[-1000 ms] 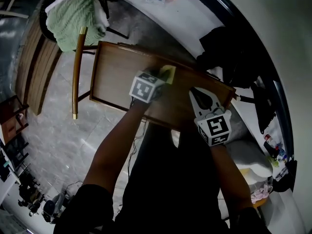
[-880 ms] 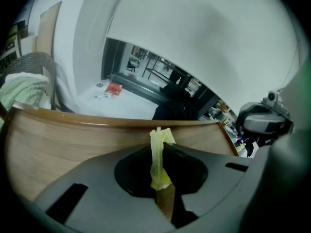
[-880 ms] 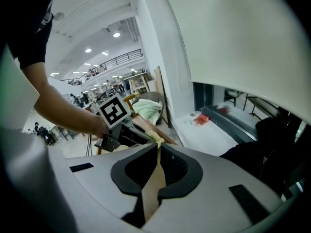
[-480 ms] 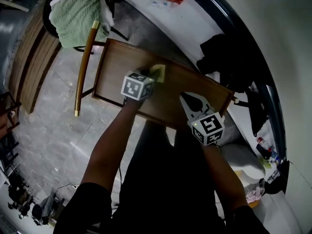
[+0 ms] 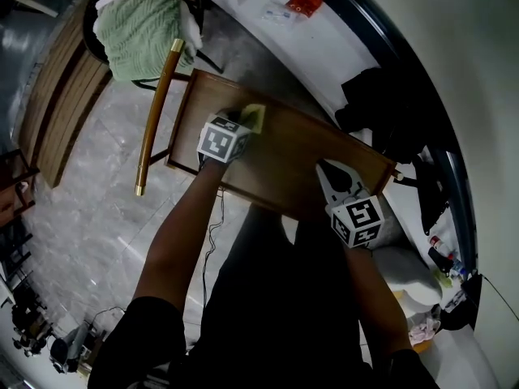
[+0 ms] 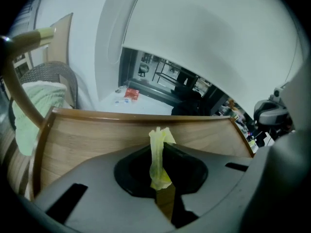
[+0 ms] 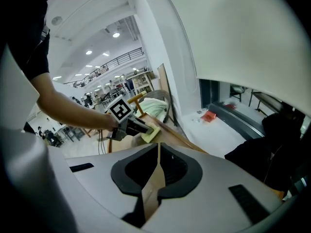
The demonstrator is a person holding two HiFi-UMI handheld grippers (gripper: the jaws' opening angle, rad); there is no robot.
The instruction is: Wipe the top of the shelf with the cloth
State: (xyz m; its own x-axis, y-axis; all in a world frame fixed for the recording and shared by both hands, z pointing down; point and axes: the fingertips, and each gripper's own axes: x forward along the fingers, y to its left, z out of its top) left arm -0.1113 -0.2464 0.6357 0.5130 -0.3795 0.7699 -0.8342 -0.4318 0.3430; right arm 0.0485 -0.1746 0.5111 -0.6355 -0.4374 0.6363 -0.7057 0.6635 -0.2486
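Pinching a bunched fold of the cloth (image 6: 157, 155), likely soft and light, the left gripper (image 5: 243, 126) holds it by the shelf's (image 5: 300, 154) far edge; the right gripper's (image 5: 333, 176) jaws meet, empty.

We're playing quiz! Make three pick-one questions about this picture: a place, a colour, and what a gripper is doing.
1. Where is the cloth? A on the floor; B in the left gripper; C on the chair.
2. What colour is the cloth? A yellow; B blue; C black.
3. The right gripper is: A wide open; B holding a cup; C shut, empty.
Answers: B, it is pinched between the jaws over the shelf top; A, it looks pale yellow; C, the jaws meet with nothing between.
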